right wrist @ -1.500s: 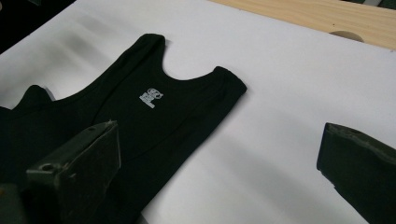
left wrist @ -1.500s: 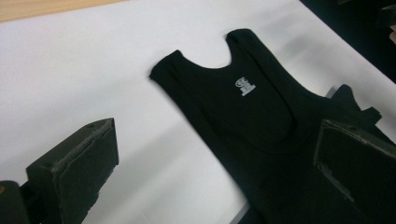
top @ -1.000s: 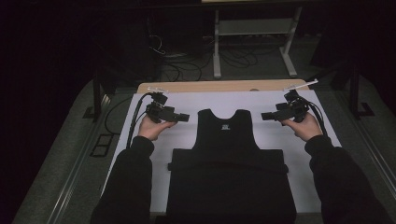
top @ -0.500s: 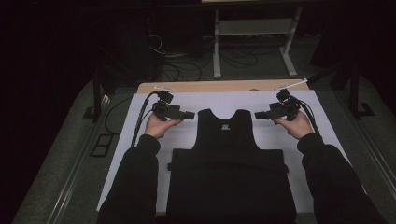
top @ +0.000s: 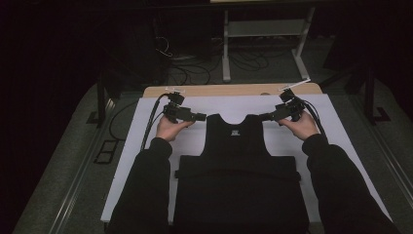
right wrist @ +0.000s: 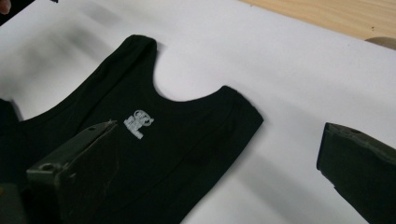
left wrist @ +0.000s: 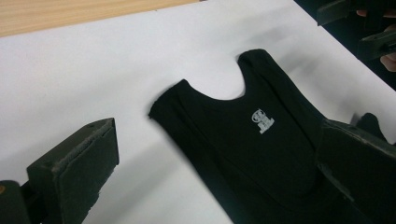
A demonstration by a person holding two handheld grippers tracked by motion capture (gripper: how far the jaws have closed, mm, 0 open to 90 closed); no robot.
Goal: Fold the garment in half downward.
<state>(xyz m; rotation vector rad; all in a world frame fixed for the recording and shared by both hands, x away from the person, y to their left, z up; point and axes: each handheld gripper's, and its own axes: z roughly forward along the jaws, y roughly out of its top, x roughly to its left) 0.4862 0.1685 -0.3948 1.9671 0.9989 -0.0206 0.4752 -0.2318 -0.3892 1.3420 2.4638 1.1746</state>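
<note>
Black tank top (top: 237,161) lies flat on white sheet (top: 146,161) over counter (top: 214,90), small white print at neckline, lower half folded. Left tool (top: 202,117) & right tool (top: 264,117) both w/ jaws apart, just beside the shoulder straps. Vs 0.5 s ago: both tools closer in toward straps; top unmoved.

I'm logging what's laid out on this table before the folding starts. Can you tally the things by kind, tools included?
Black sleeveless fabric tops: 1
White table sheets: 1
Hand-held black tongs, left and right: 2
Total: 4
</note>
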